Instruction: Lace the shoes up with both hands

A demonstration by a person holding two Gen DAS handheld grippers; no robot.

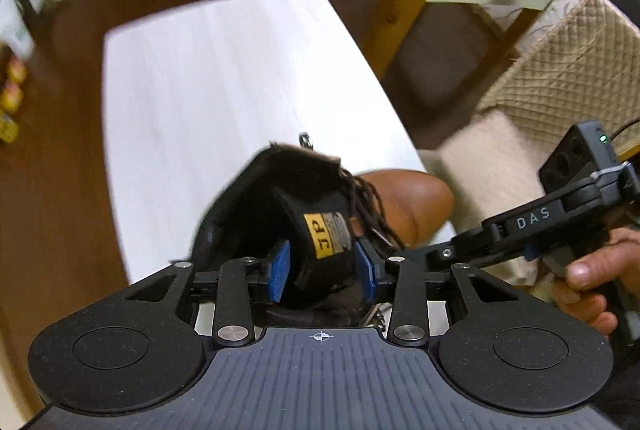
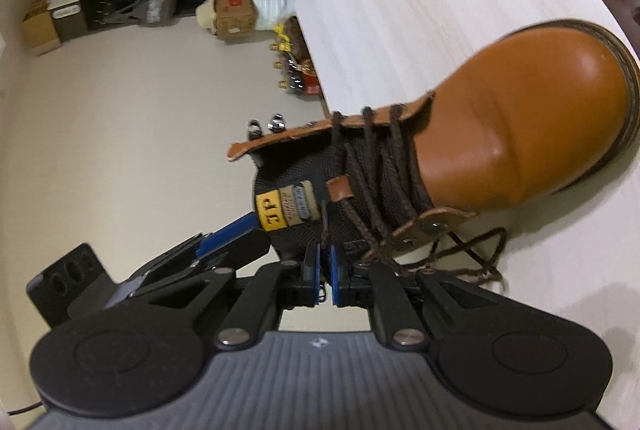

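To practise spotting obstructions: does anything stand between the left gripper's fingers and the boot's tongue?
Nothing visible does. The left gripper already has the tongue between its fingers. The laces lie off to one side, outside them.

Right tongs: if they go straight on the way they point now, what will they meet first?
Probably the boot's black tongue, just ahead of the right tongs, which look nearly closed, perhaps on a lace end. The brown toe lies farther on and to the right. Depth is unclear.

Even indoor light, motion-blurred backgrounds, fisheye-bent edges, soft shadows
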